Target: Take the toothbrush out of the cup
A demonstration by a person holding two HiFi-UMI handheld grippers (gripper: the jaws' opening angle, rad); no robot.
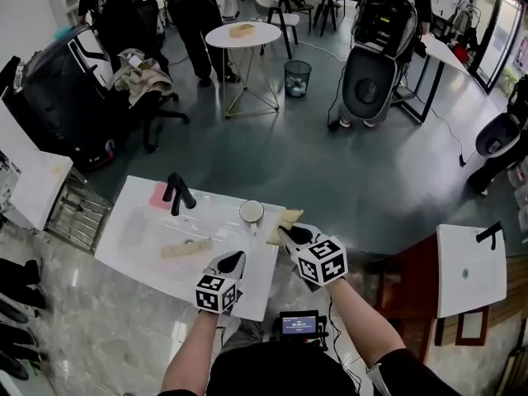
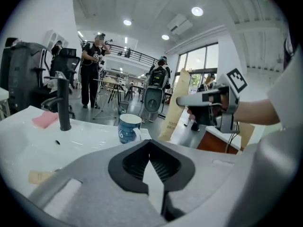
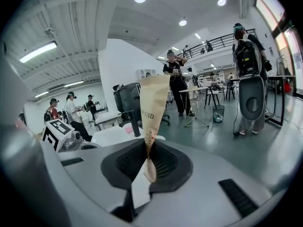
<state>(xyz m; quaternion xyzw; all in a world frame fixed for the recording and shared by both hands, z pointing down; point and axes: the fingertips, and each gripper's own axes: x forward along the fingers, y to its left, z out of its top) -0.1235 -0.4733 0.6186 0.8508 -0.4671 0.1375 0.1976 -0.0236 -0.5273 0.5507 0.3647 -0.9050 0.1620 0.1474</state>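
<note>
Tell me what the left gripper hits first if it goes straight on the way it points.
Probably the sink top's corner just right of the cup; the left gripper might clip the cup, depth is unclear. The packet in the right gripper stands further right, off that line.

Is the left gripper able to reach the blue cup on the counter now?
Probably yes. The cup stands ahead of the left gripper, with bare counter between them; its jaws are together and empty.

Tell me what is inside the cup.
From above, the cup looks empty, nothing sticking out. From the side, its blue wall covers the inside.
</note>
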